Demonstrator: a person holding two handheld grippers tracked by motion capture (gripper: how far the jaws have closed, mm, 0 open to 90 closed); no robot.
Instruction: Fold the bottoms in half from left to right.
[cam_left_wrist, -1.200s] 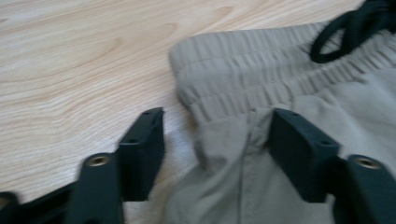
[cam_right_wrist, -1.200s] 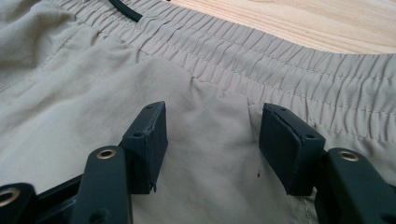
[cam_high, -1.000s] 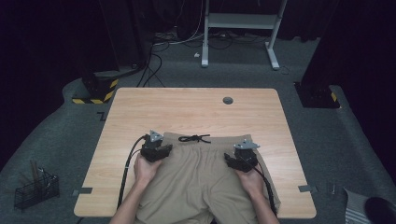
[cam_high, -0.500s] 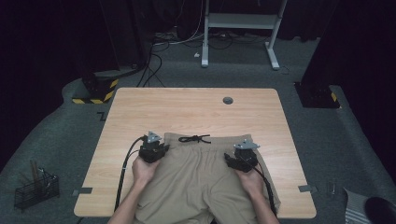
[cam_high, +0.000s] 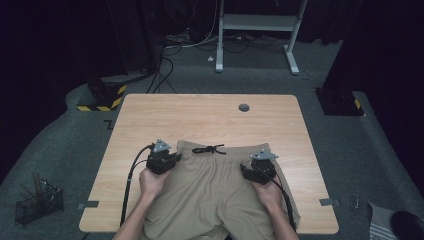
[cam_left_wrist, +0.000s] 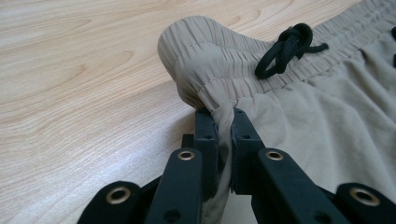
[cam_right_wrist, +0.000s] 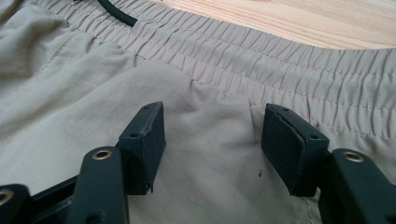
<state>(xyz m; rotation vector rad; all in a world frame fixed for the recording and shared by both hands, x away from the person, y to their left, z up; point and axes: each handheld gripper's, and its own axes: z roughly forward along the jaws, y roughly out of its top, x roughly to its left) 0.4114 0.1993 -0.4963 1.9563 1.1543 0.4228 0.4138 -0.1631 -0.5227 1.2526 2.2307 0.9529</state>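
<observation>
Shorts (cam_high: 215, 185) lie flat at your edge of the table (cam_high: 200, 120), waistband away from you. They are soft, light and floppy, so grab the thick stretchy waistband (cam_left_wrist: 243, 65) at both corners. Your left gripper (cam_left_wrist: 224, 126) has just squeezed shut on a bunch of cloth under that band. Your right gripper (cam_right_wrist: 212, 140) sits wide over the cloth, pinching nothing. A black drawstring (cam_left_wrist: 285, 46) lies knotted in the middle.

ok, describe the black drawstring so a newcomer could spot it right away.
Start at the light wooden table, then find the beige fabric shorts at its near edge. At the middle of their elastic waistband lies the knotted black drawstring, between the two grippers; it is the only dark cord on the pale cloth.
</observation>
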